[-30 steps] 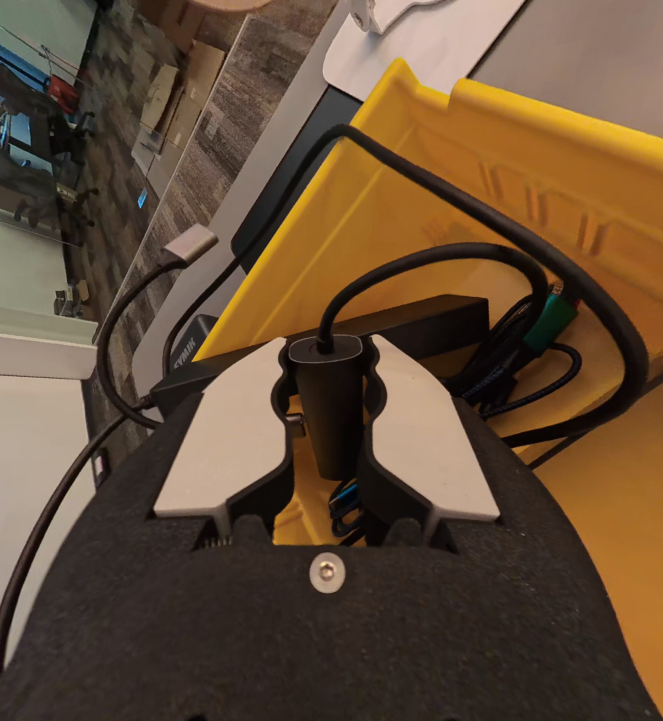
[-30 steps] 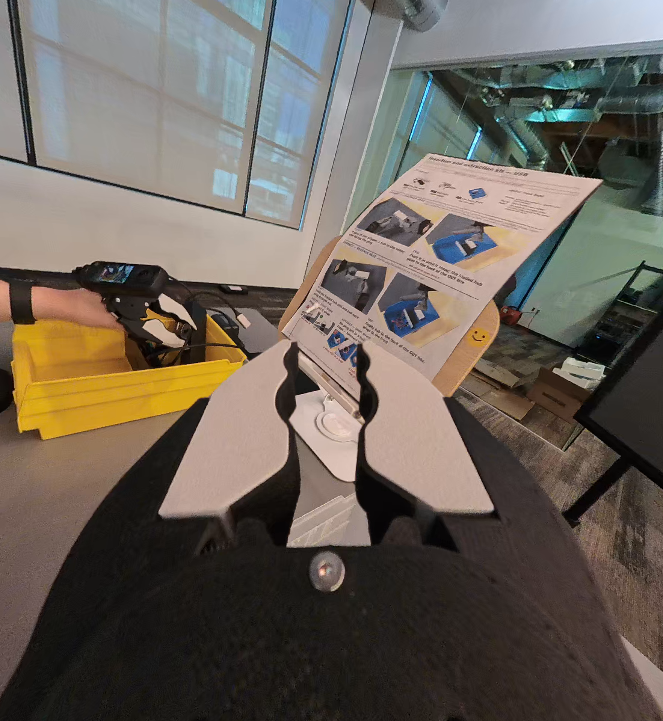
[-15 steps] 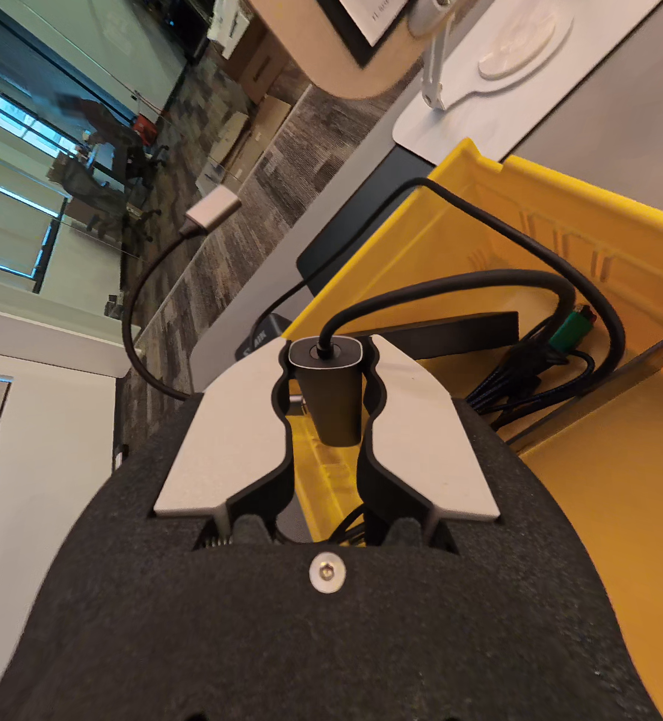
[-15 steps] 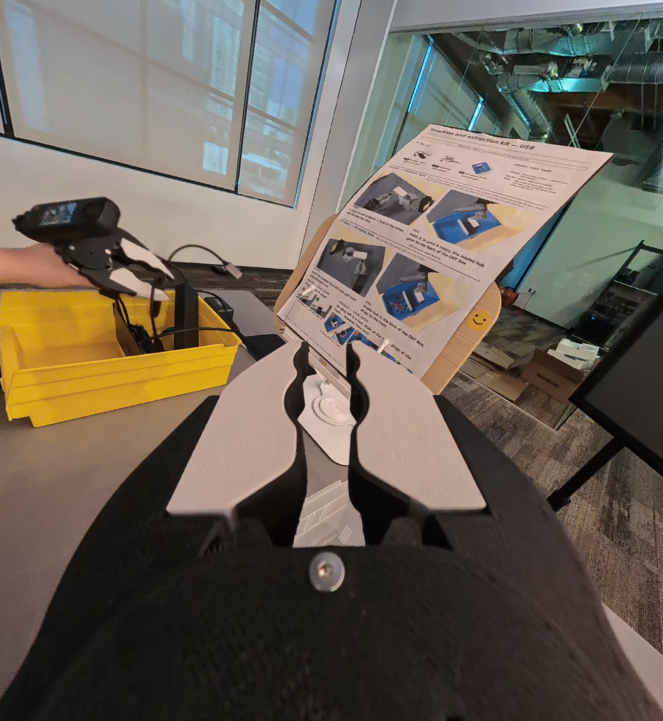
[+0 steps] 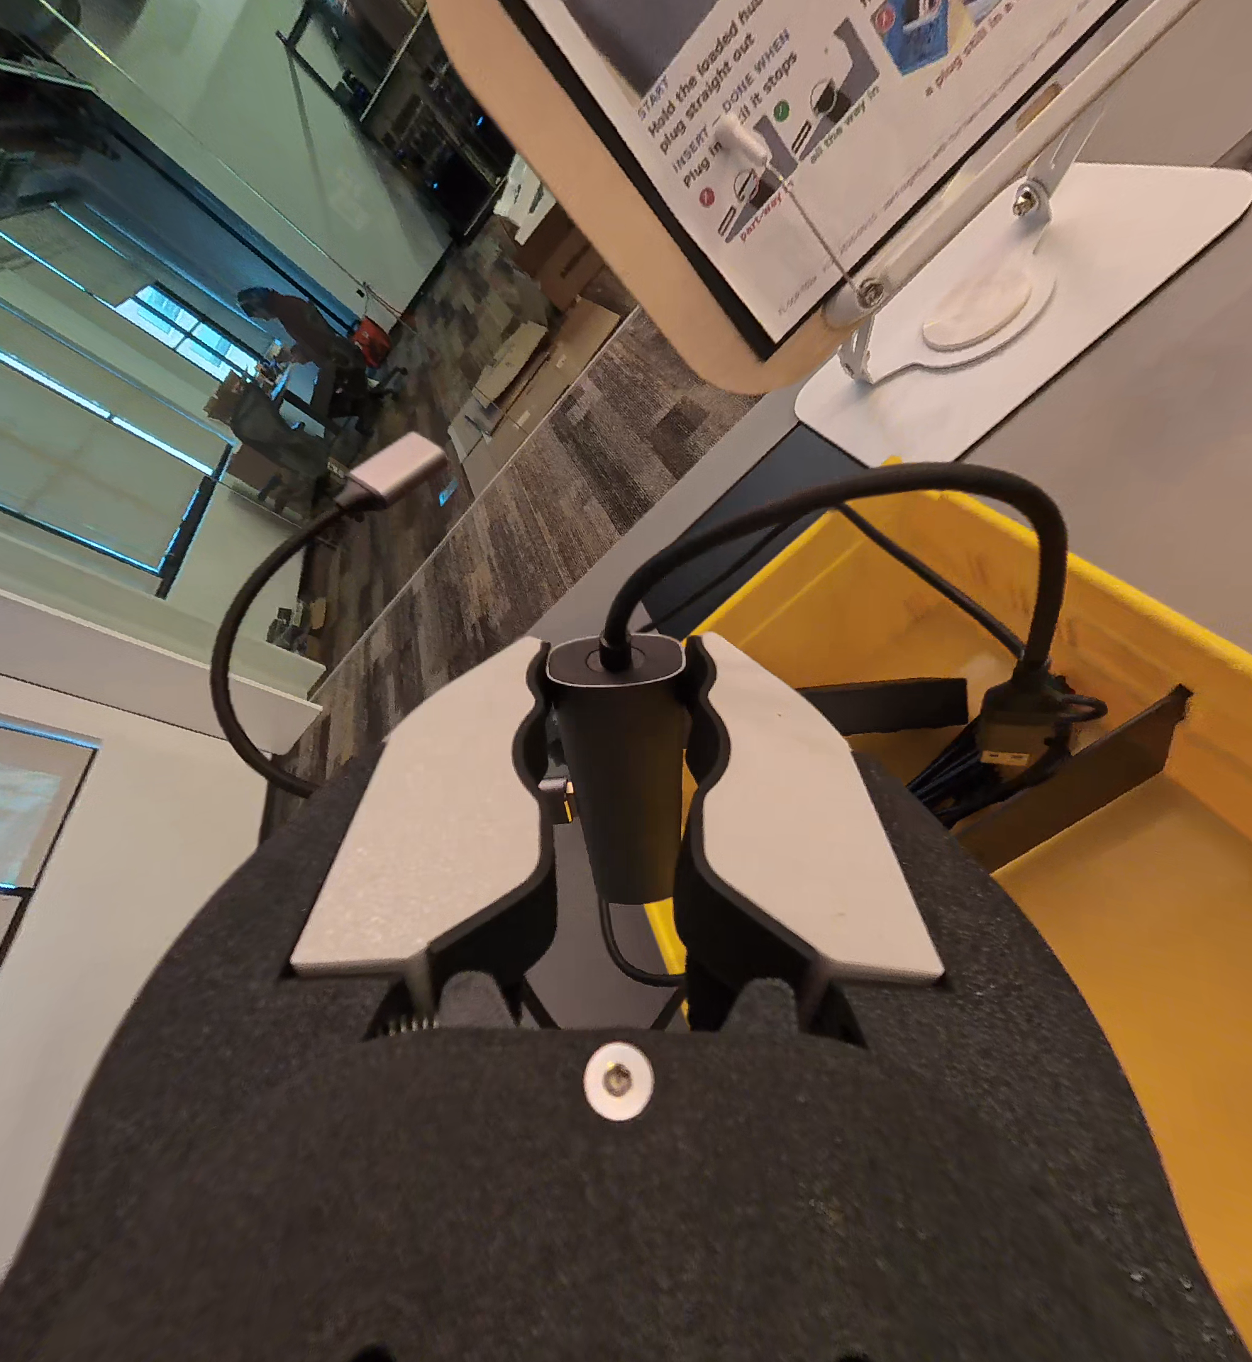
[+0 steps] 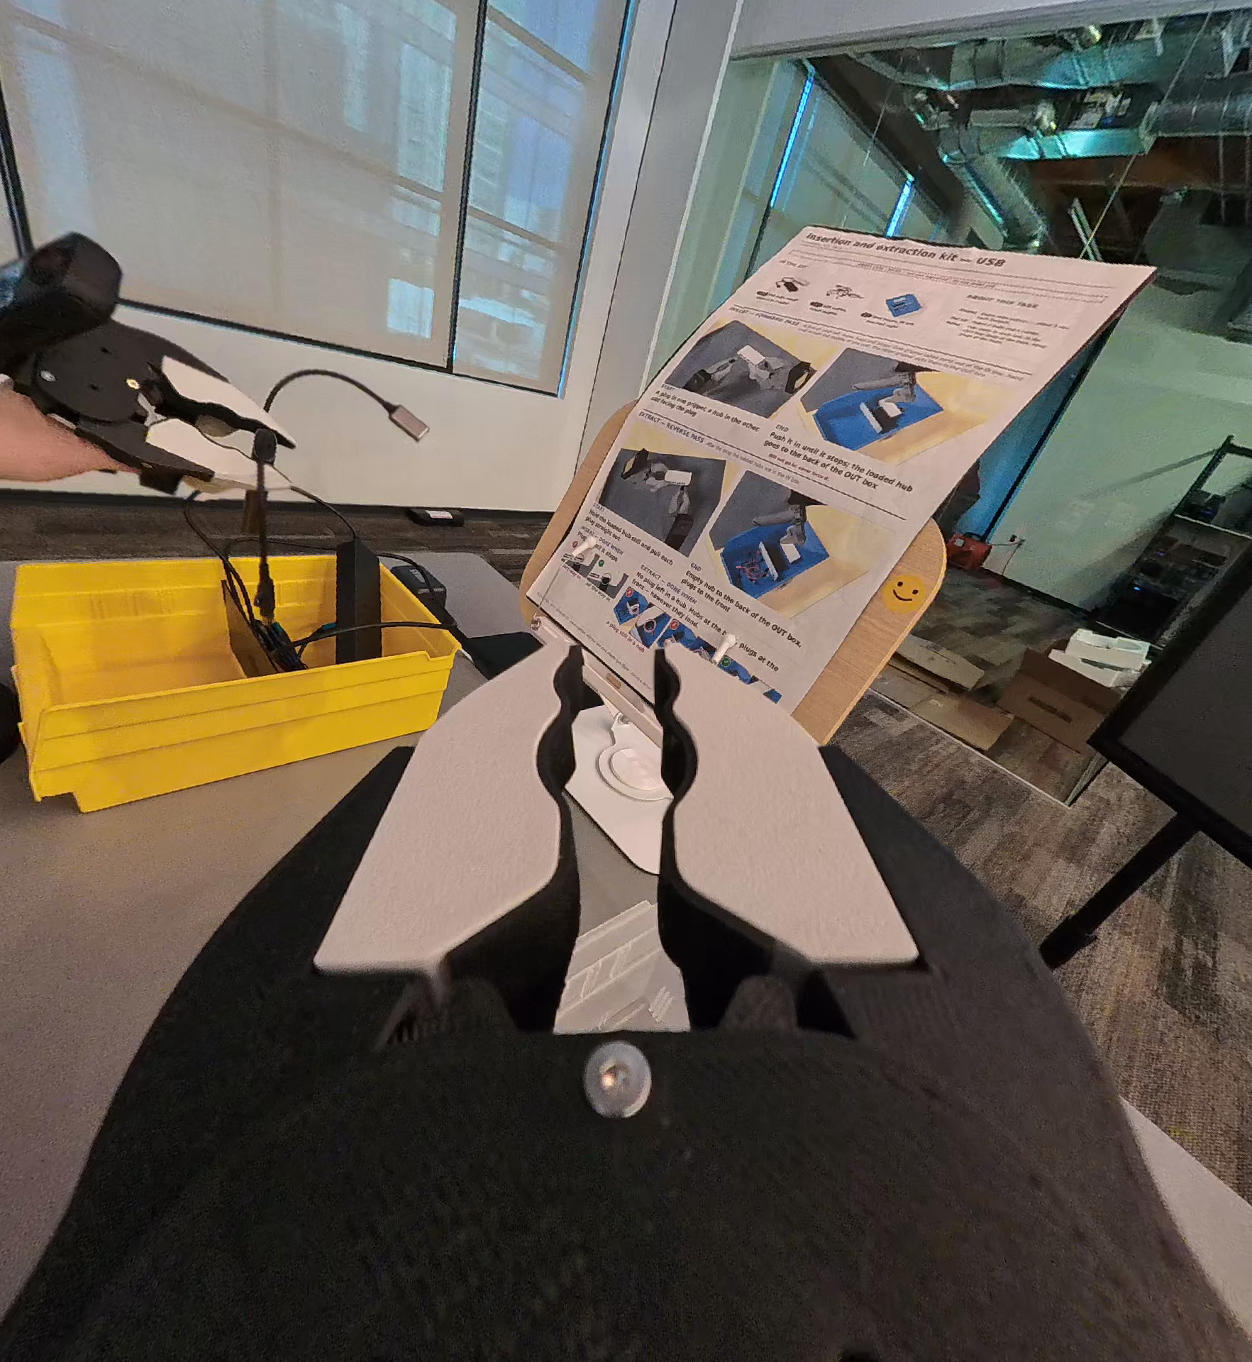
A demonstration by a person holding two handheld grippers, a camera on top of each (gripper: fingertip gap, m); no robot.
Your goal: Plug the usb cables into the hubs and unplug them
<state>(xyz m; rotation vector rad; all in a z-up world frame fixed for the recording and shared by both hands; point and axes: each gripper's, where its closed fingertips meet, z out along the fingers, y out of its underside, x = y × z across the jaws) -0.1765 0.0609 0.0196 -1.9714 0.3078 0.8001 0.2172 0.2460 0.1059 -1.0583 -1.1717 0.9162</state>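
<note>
We record the left gripper (image 5: 619, 707) raised above the yellow bin (image 5: 1161, 921), its two fingers clamped on a black hub (image 5: 623, 774). From the hub's top end a thick black cable (image 5: 976, 479) arches over and drops toward the bin, where a black USB plug (image 5: 1013, 730) hangs among a bundle of dark cables behind a black divider (image 5: 1079, 774). We note a second black lead curving off to the left of the gripper and ending in a silver connector (image 5: 394, 472) held free in the air. In the right wrist view we see the left gripper (image 6: 239, 457) aloft over the bin (image 6: 202, 730), a hand (image 6: 11, 442) behind it, and a tall black block (image 6: 357, 597) standing upright inside the bin's right compartment. We list the right gripper (image 6: 612, 667) as hovering above the grey table (image 6: 92, 921), its fingers parted by a narrow gap with nothing between them. Beyond it an instruction sheet (image 6: 829, 457) leans on a wooden board (image 6: 881, 663) carried by a white stand (image 6: 630, 774) on the table, well apart from the bin.
</note>
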